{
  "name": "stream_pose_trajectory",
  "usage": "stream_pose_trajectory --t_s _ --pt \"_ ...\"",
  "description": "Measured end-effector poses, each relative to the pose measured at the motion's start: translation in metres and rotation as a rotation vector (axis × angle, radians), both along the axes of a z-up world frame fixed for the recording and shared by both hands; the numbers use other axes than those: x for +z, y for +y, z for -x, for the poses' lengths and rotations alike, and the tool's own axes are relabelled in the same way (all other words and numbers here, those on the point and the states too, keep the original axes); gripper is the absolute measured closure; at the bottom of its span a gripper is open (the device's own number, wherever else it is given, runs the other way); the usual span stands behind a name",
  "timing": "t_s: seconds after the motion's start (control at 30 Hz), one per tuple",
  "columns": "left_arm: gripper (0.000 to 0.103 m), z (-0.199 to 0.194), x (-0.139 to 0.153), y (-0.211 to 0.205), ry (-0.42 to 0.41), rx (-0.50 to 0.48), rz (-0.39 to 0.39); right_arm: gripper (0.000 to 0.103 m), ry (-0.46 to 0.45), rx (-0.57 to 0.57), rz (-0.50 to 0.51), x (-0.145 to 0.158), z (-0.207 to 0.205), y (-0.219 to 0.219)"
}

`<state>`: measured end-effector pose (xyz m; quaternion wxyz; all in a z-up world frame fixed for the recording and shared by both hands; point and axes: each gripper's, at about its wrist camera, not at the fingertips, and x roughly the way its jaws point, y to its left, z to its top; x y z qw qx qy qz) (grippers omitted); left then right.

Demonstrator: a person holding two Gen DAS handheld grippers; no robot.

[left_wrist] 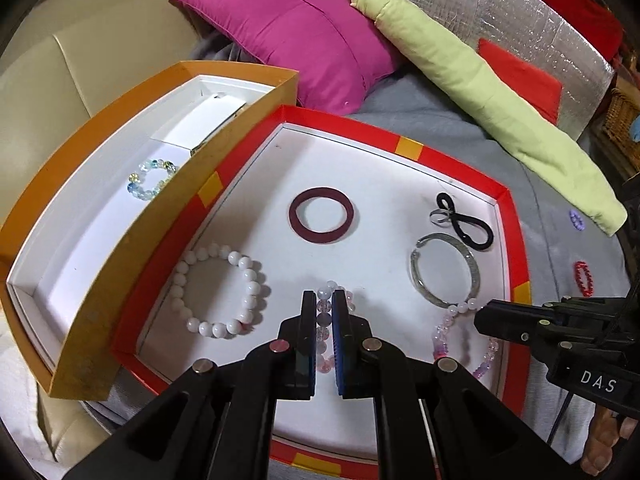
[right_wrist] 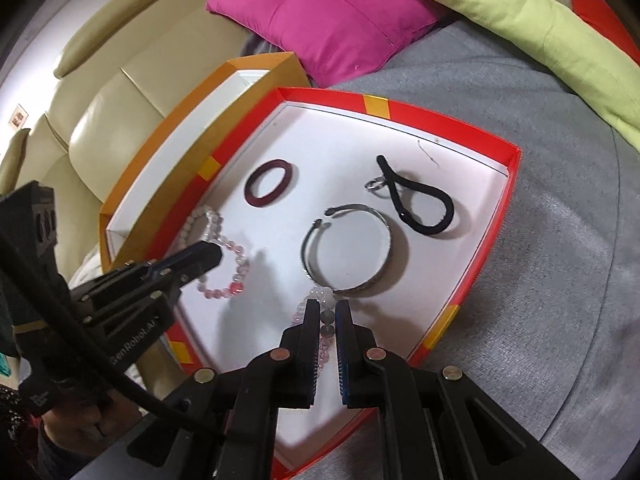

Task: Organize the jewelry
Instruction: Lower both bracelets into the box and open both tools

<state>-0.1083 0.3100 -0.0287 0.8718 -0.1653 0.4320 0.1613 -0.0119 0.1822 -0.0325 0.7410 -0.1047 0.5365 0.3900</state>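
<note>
I have both grippers down in the shallow red cardboard box lid with yellow corner marks (left_wrist: 516,240), which sits on a grey blanket beside the deeper orange cardboard box (left_wrist: 100,184), and I judge the red tray is the sorting area and the orange box the place the pieces end up. My left gripper (left_wrist: 325,304) is closed on a pink and clear glass bead bracelet (left_wrist: 325,320), the beads pinched between the blue pads, and my right gripper (right_wrist: 328,316) is likewise clamped on a second pink and lilac bead bracelet (right_wrist: 326,300); taking each on one side of its loop, I think, lets the rest hang free instead of rolling away. Spread apart on the white floor so each can be taken singly lie a white round-bead bracelet (left_wrist: 220,292), a dark maroon flat ring bangle (left_wrist: 322,215), an open silver metal cuff bangle (left_wrist: 444,268), a black elastic hair tie (left_wrist: 464,222) and a small silver ring (left_wrist: 440,214) touching it. Only the left view looks into the orange box, where a pale blue and yellow crystal bead bracelet (left_wrist: 153,179) already rests, and it alone shows a red bead bracelet (left_wrist: 583,278) and a small purple bead piece (left_wrist: 575,219) out on the blanket. The right view shows the cuff's gap more clearly.
</note>
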Motion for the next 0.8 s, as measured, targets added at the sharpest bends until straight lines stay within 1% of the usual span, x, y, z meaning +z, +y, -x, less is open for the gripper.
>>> stream_pose_trajectory --t_s 0.2,0.37,0.8 --pt "0.096 -0.0035 -0.0030 0.0049 0.012 0.019 -0.011 0.095 -0.015 0.009 0.027 -0.0047 0.0006 0.0032" --pt "0.096 -0.0063 -0.0053 0.0056 0.017 0.026 -0.026 0.095 -0.023 0.011 0.037 -0.0057 0.0004 0.0066" --pt "0.096 -0.0089 -0.0062 0.0077 0.020 0.032 -0.035 0.095 -0.030 0.014 0.052 -0.0078 -0.0012 0.0077"
